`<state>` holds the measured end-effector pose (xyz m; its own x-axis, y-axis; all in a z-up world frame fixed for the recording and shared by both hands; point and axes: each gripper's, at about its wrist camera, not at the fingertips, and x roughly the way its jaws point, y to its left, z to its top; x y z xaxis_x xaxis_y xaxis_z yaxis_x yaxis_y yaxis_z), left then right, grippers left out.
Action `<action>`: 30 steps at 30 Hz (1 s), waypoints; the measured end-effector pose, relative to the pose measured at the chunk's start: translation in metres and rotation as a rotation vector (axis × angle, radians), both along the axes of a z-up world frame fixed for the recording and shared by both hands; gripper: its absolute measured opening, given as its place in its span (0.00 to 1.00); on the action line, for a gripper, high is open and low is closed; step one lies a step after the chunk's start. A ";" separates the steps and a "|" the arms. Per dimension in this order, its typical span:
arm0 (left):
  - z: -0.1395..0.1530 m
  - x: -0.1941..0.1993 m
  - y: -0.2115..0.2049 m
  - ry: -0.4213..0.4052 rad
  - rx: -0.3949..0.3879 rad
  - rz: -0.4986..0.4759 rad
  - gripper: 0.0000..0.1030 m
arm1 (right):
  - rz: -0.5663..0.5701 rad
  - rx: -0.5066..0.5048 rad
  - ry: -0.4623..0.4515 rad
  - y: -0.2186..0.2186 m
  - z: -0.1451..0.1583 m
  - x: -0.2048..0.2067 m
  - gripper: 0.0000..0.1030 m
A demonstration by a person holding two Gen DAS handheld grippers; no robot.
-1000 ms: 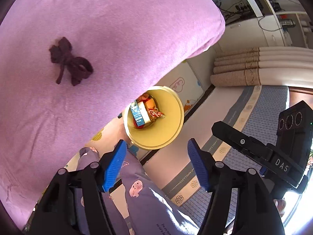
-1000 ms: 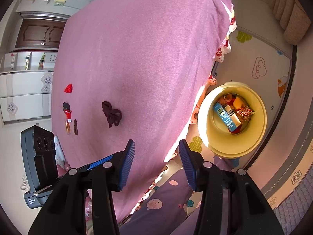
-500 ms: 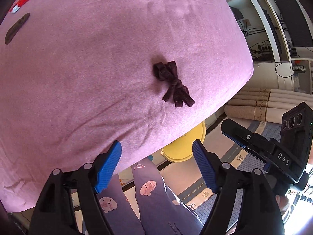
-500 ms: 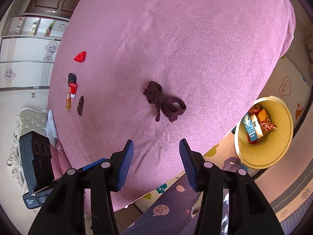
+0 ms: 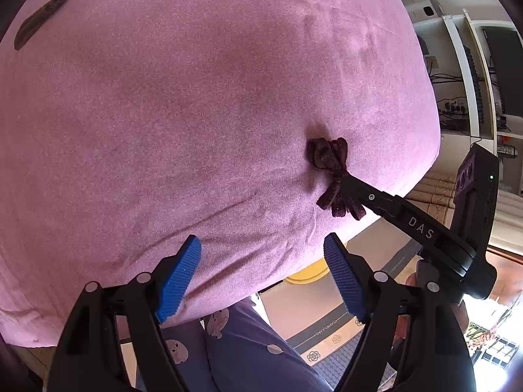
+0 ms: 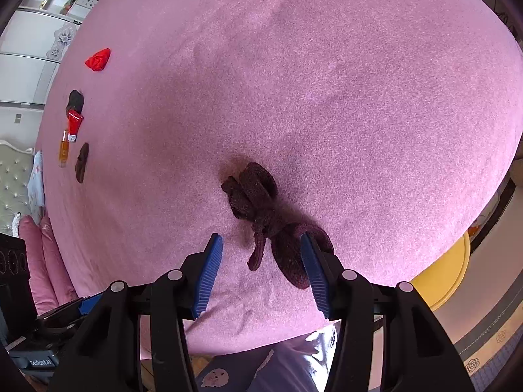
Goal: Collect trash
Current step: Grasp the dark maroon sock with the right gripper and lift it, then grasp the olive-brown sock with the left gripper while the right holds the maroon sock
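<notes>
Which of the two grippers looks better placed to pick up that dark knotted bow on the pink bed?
The right hand-held gripper: its open jaws already flank the dark maroon knotted fabric bow. The left hand-held gripper hangs open, farther back.

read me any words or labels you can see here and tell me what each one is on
"DAS": white letters on the right gripper arm, seen from the left wrist view.
"CAMELLIAS": along the rug border, small but legible; it repeats on the rug in the right wrist view.
Small white label on the left gripper body: too blurred to read surely.
Red tube on the pink bed: print too small to read.
</notes>
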<state>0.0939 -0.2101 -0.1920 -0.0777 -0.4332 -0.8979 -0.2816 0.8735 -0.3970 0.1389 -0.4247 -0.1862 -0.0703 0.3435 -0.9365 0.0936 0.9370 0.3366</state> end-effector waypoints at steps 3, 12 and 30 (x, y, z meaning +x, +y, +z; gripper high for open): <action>-0.015 0.008 -0.001 0.029 -0.020 0.015 0.75 | 0.001 0.001 0.030 0.001 -0.014 0.007 0.48; -0.045 0.026 -0.014 0.073 -0.036 0.031 0.75 | 0.021 0.009 0.066 0.004 -0.030 0.015 0.46; -0.022 0.024 0.097 0.026 -0.010 0.346 0.75 | 0.182 0.286 0.057 0.125 0.009 0.084 0.25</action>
